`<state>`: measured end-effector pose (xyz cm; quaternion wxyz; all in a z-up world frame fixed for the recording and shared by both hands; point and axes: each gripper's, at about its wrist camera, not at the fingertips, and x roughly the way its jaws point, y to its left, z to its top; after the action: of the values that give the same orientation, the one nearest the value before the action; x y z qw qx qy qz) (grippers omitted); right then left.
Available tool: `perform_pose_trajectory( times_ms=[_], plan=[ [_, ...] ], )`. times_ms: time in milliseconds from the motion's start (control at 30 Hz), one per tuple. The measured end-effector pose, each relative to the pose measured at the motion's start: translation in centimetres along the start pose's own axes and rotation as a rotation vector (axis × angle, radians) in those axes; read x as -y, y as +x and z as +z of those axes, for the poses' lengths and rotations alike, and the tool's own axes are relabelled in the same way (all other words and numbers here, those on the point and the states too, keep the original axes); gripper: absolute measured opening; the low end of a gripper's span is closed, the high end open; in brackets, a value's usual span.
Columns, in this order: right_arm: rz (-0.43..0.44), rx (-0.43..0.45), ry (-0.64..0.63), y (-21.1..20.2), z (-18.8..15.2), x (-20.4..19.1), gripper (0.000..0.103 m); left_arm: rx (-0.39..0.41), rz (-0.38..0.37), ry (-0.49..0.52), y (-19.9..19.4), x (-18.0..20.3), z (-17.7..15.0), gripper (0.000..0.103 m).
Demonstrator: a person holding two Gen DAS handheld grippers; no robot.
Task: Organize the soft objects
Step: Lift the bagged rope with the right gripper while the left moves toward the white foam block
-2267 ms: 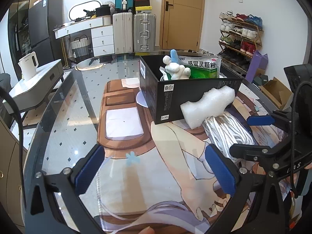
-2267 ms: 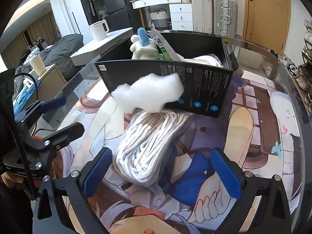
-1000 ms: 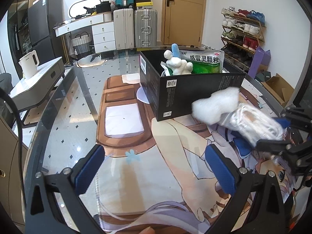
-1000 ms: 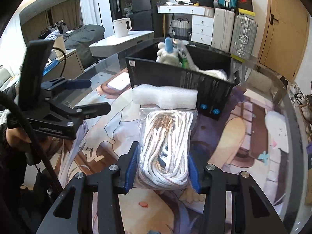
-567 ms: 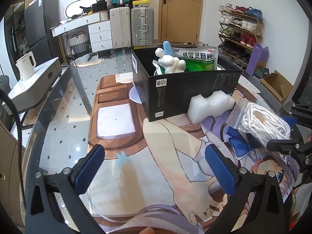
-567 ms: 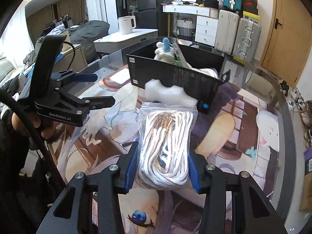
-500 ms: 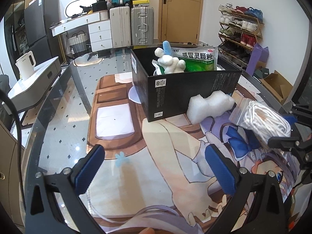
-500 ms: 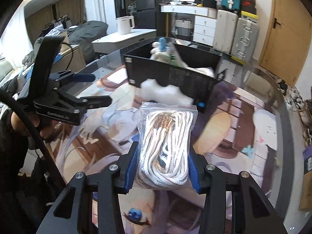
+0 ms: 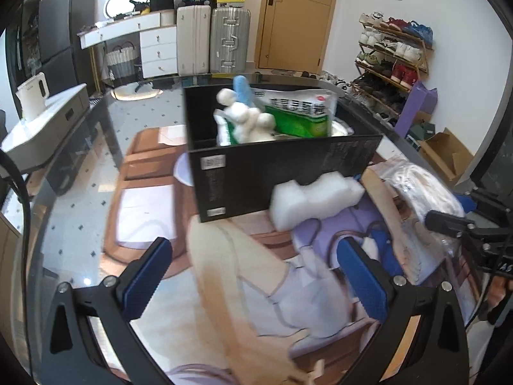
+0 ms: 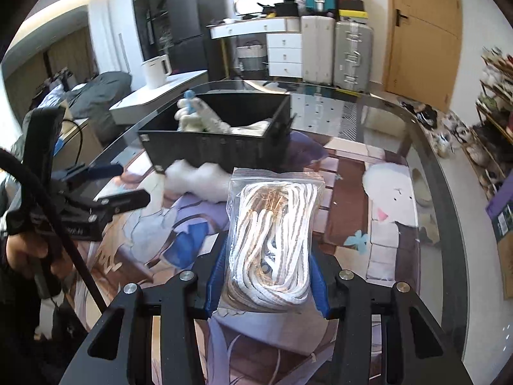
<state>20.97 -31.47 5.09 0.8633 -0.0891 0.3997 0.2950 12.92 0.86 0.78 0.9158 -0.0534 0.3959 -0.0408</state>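
My right gripper (image 10: 267,277) is shut on a clear bag of white rope (image 10: 272,234), held off the mat in front of the black box (image 10: 221,152). That bag (image 9: 423,192) also shows at the right of the left wrist view. The box (image 9: 282,163) holds a white plush toy (image 9: 243,118) and a green packet (image 9: 301,115). A white foam piece (image 9: 315,199) lies against the box's near wall, seen too in the right wrist view (image 10: 198,179). My left gripper (image 9: 253,276) is open, low over the printed mat, with nothing between its blue pads.
The glass table (image 10: 429,147) carries a printed anime mat (image 9: 224,304). A white kettle (image 9: 30,94) stands on a side cabinet at left. Suitcases (image 9: 211,41), a door and a shoe rack (image 9: 391,54) line the far walls. A hand (image 10: 29,250) grips the left tool.
The right gripper has carried the rope bag up and rightward, rolling as it went. The left gripper has drifted toward the box, and the foam piece stays by the box wall.
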Motion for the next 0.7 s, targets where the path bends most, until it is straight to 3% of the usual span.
perform_pose_trajectory(
  times_ms=[400,700],
  plan=[
    [-0.048,-0.006,0.109,0.6,0.2,1.6,0.046,0.006,0.014,-0.041,2.3,3.1,2.2,0.103],
    [-0.038,-0.005,0.112,0.6,0.2,1.7,0.046,-0.038,0.013,-0.085,4.5,3.6,2.5,0.101]
  ],
)
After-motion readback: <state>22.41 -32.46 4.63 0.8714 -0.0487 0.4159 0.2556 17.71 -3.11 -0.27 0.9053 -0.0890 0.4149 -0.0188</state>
